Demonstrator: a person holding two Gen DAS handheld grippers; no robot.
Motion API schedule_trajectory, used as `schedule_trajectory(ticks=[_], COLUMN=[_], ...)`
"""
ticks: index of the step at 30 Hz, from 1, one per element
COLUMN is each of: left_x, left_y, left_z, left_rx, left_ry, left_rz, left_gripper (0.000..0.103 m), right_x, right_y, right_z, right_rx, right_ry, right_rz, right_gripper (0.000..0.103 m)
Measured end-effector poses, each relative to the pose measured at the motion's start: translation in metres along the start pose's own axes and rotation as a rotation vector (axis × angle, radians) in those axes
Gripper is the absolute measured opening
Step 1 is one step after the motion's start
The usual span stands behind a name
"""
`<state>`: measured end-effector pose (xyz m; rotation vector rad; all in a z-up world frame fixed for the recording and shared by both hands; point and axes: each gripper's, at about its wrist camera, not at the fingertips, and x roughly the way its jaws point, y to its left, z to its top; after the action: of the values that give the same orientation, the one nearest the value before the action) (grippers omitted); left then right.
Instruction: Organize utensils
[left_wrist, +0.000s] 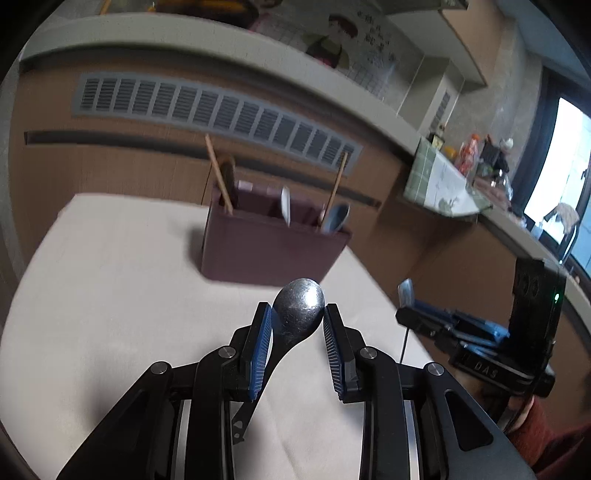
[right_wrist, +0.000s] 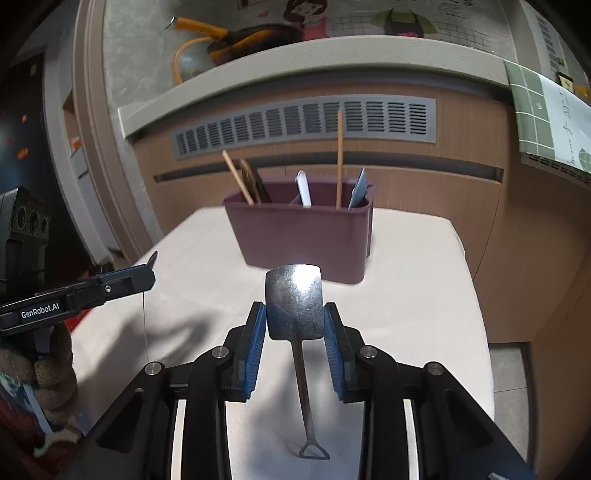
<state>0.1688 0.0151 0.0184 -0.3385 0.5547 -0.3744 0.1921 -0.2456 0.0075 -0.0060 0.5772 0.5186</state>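
Pale cloth covers our table (right_wrist: 424, 295), a vented wooden panel behind. We note our left hand-held gripper (left_wrist: 298, 314) clamped on a round metal spoon (left_wrist: 300, 304), and our right hand-held gripper (right_wrist: 295, 314) clamped on a shovel-shaped spoon (right_wrist: 294, 301), both raised. Beyond stands the maroon caddy (right_wrist: 301, 240); the lower ends of its chopsticks (right_wrist: 339, 158) and spoons are hidden.

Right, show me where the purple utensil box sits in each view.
Left wrist: the box is at centre, beyond the left gripper and its round spoon.
Right wrist: the box is at centre, beyond the right gripper and its square spoon.
Shared landmark: the grey vent behind it.
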Motion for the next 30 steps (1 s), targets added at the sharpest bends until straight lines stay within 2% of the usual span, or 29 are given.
schedule_trajectory(ticks=[1, 3, 6, 8, 11, 17, 20, 22, 24, 27, 30], left_x=[-0.002, -0.009, -0.011, 0.000, 0.033, 0.093, 0.107, 0.112, 0.119, 0.127, 0.119], left_y=[-0.003, -0.013, -0.020, -0.017, -0.004, 0.034, 0.047, 0.052, 0.057, 0.061, 0.062], left_z=[0.010, 0.044, 0.097, 0.123, 0.141, 0.144, 0.138, 0.134, 0.129, 0.122, 0.112], left_rx=[0.000, 0.007, -0.006, -0.045, -0.092, -0.193, -0.226, -0.229, -0.235, -0.218, -0.194], left_ry=[-0.033, -0.127, -0.294, -0.362, -0.401, -0.402, -0.390, -0.387, -0.358, -0.288, -0.266], left_rz=[-0.014, -0.066, -0.116, -0.151, -0.174, -0.177, -0.185, -0.187, -0.195, -0.142, -0.081], left_gripper=[0.030, 0.029, 0.030, 0.030, 0.030, 0.030, 0.030, 0.030, 0.030, 0.037, 0.040], right_x=[-0.004, -0.021, -0.036, -0.036, -0.016, 0.053, 0.070, 0.080, 0.091, 0.101, 0.092], right_y=[0.000, 0.005, 0.016, 0.019, 0.017, -0.006, -0.011, -0.013, -0.014, -0.016, -0.019], right_z=[0.008, 0.043, 0.099, 0.128, 0.156, 0.155, 0.149, 0.144, 0.142, 0.134, 0.118], right_rx=[0.000, -0.028, -0.072, -0.078, -0.090, -0.006, 0.023, 0.020, -0.001, -0.021, -0.016], right_ry=[-0.031, -0.147, -0.292, -0.353, -0.427, -0.342, -0.329, -0.337, -0.304, -0.231, -0.202], right_rz=[0.002, 0.017, -0.014, -0.026, -0.014, -0.013, 0.000, -0.014, -0.048, -0.049, -0.073], right_gripper=[0.028, 0.028, 0.028, 0.028, 0.028, 0.028, 0.028, 0.028, 0.029, 0.031, 0.031])
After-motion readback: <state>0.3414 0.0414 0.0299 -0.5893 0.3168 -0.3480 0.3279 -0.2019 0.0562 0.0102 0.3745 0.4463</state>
